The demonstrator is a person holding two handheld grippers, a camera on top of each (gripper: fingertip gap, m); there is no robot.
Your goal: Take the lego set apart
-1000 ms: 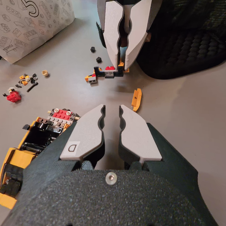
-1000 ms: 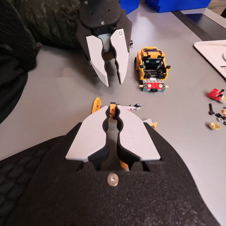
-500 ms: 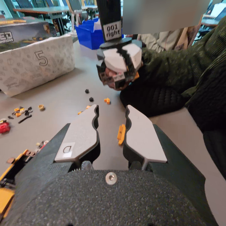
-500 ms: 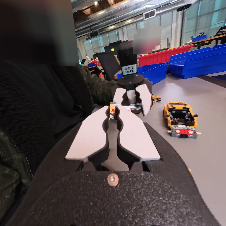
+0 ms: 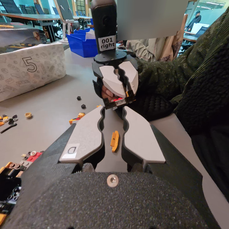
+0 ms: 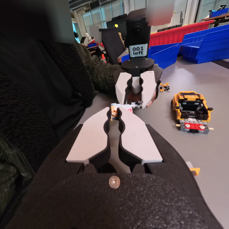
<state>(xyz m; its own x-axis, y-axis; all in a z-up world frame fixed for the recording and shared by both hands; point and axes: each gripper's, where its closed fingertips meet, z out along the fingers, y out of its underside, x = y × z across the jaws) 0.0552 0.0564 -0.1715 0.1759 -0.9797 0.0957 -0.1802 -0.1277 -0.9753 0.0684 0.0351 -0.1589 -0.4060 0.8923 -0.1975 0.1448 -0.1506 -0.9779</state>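
On a grey table (image 5: 43, 130) in an open workshop, the right gripper (image 6: 114, 110) pinches a small black, grey and orange brick assembly (image 5: 119, 101) aloft. The left gripper (image 5: 113, 109), jaws parted and empty, nears its free end, likely to pull pieces off. The yellow lego car (image 6: 190, 109) sits well apart.

My left gripper (image 5: 113, 109) and right gripper (image 6: 114, 109) share pale grey wavy-edged fingers (image 5: 86, 135), black grainy bodies and a silver screw (image 5: 112, 180). My sleeves (image 5: 173, 76) are dark green ribbed knit.
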